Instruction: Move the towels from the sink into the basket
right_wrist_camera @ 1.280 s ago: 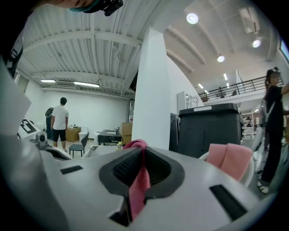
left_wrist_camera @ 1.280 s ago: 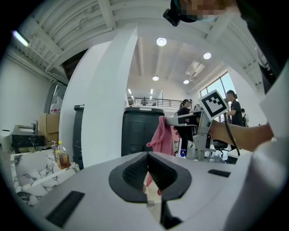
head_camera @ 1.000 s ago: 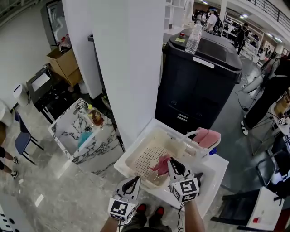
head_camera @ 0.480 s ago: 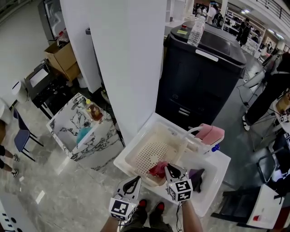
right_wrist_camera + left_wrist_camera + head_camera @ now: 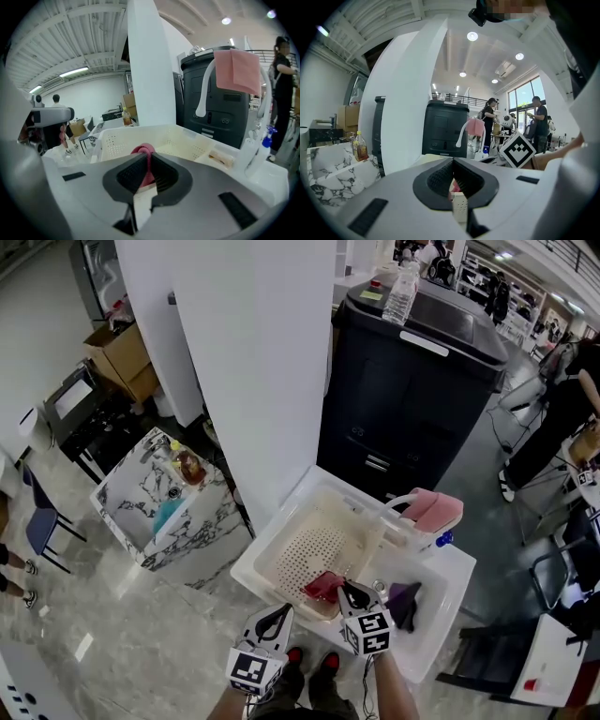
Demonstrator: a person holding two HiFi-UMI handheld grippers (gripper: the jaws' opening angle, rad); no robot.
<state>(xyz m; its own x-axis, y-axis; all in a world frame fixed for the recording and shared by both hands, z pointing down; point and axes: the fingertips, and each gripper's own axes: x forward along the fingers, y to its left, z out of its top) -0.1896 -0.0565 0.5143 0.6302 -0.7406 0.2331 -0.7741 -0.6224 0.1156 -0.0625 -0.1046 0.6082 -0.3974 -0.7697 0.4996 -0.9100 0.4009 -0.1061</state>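
Our right gripper [image 5: 349, 590] is clenched on a red towel [image 5: 324, 585]. The cloth is pinched between the jaws and bunches just past the tips, at the 5 o'clock corner of the cream basket [image 5: 292, 538]. At 3 o'clock from that gripper a purple towel [image 5: 405, 602] lies in the white sink [image 5: 448, 589]. At 1 o'clock a pink cloth [image 5: 433, 507] hangs over the faucet [image 5: 397, 509]. Our left gripper [image 5: 274, 619], at 8 o'clock from the right one, is closed tight on nothing, near the sink's front edge.
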